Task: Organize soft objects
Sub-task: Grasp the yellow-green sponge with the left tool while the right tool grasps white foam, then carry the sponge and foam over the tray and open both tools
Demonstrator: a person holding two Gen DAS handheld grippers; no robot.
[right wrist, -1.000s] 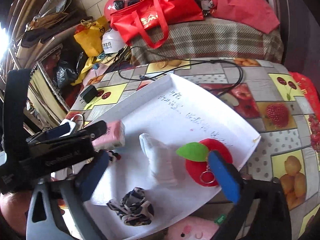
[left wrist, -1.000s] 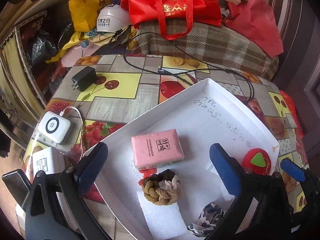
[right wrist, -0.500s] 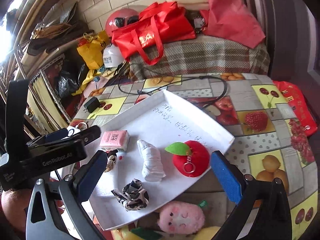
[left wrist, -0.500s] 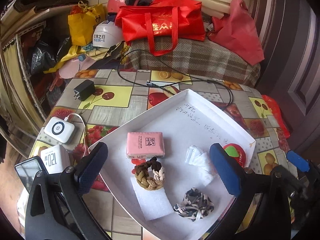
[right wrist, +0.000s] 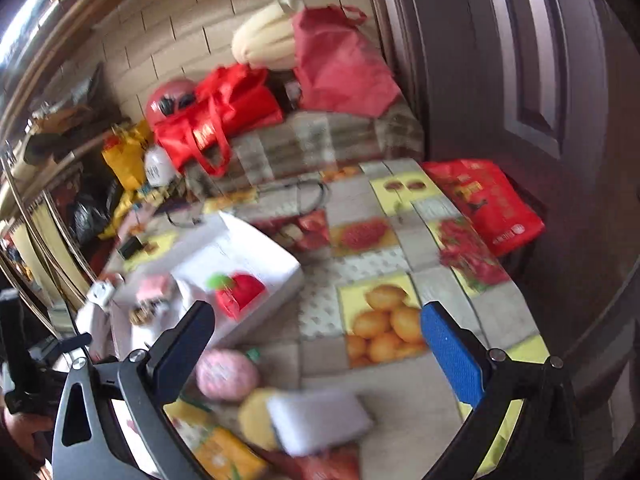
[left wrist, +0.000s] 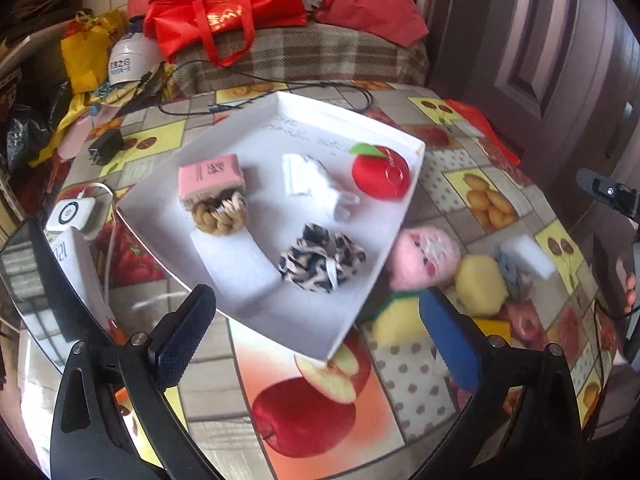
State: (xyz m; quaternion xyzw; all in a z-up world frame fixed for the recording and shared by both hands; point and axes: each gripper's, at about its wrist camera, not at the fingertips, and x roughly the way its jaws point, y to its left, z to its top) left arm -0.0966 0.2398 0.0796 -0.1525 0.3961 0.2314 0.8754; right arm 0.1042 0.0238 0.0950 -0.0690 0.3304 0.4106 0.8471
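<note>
A white tray [left wrist: 372, 288] on the fruit-print table holds a pink pack [left wrist: 210, 176], a braided brown ring [left wrist: 220, 216], a white foam block [left wrist: 236, 264], a white cloth [left wrist: 310, 178], a leopard scrunchie [left wrist: 322, 258] and a red apple plush [left wrist: 380, 174]. Right of the tray lie a pink plush [left wrist: 424, 258], a yellow ball [left wrist: 478, 286] and a white sponge [left wrist: 526, 258]. My left gripper [left wrist: 316, 332] is open above the tray's near corner. My right gripper [right wrist: 320, 344] is open and empty over the table, with the pink plush [right wrist: 226, 374] and white sponge [right wrist: 320, 420] below it.
A power bank [left wrist: 74, 214], a charger plug [left wrist: 106, 150] and a black cable [left wrist: 280, 90] lie on the table's left and back. Red bags [left wrist: 232, 12] and helmets pile on a plaid surface behind. A dark door [right wrist: 520, 80] stands at the right.
Both grippers have pulled back and up from the tray. The left view now takes in the toys right of the tray. The right view has swung right, blurred, toward the door.
</note>
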